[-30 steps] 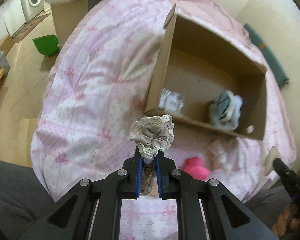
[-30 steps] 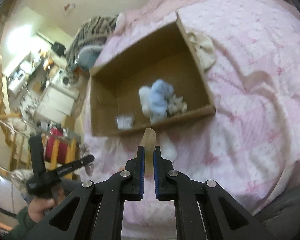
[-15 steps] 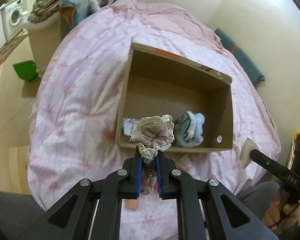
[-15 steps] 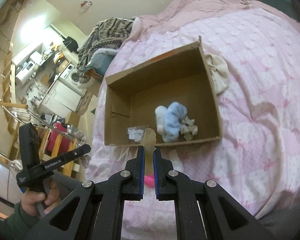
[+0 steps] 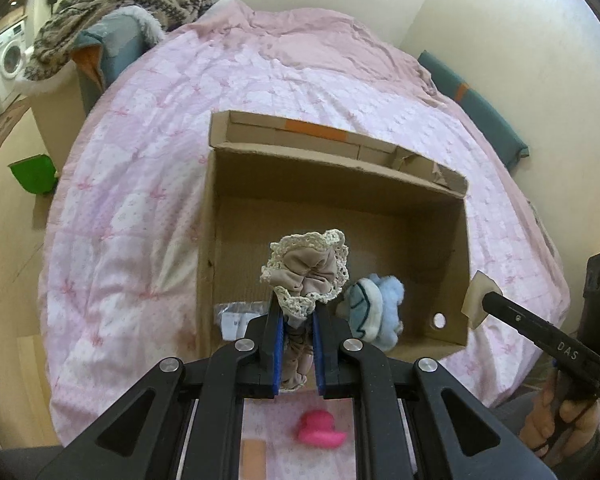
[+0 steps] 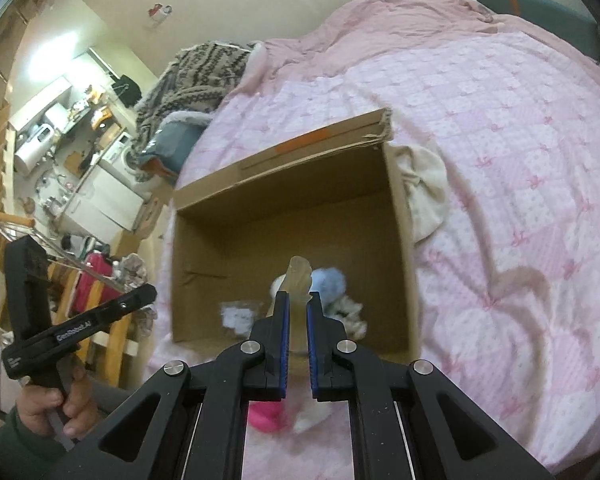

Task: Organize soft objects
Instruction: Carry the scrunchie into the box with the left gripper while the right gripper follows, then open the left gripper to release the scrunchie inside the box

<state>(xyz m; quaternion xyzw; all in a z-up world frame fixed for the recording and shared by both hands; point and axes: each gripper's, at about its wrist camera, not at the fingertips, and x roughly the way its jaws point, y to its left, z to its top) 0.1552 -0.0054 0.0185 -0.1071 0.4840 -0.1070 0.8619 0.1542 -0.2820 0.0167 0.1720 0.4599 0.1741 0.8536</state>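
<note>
My left gripper (image 5: 296, 309) is shut on a beige scrunchie with cream lace trim (image 5: 306, 270), held above the near part of an open cardboard box (image 5: 458, 240). My right gripper (image 6: 296, 301) is shut on a thin beige pad (image 6: 299, 276), also held above the box's (image 6: 400, 240) near wall. From the left wrist view that pad (image 5: 479, 294) hangs just right of the box. Inside the box lie a blue and white plush (image 5: 374, 306), a clear packet (image 5: 236, 318) and a small grey-white item (image 6: 350, 312).
The box stands on a bed with a pink quilt (image 5: 140, 200). A pink soft thing (image 5: 320, 434) lies on the quilt in front of the box. A cream cloth (image 6: 424, 192) lies against the box's right wall. A patterned blanket (image 5: 112, 4) is heaped on furniture beyond the bed.
Both grippers have risen and moved over the box with their loads still gripped. The box, seen from the side before, now shows from above.
</note>
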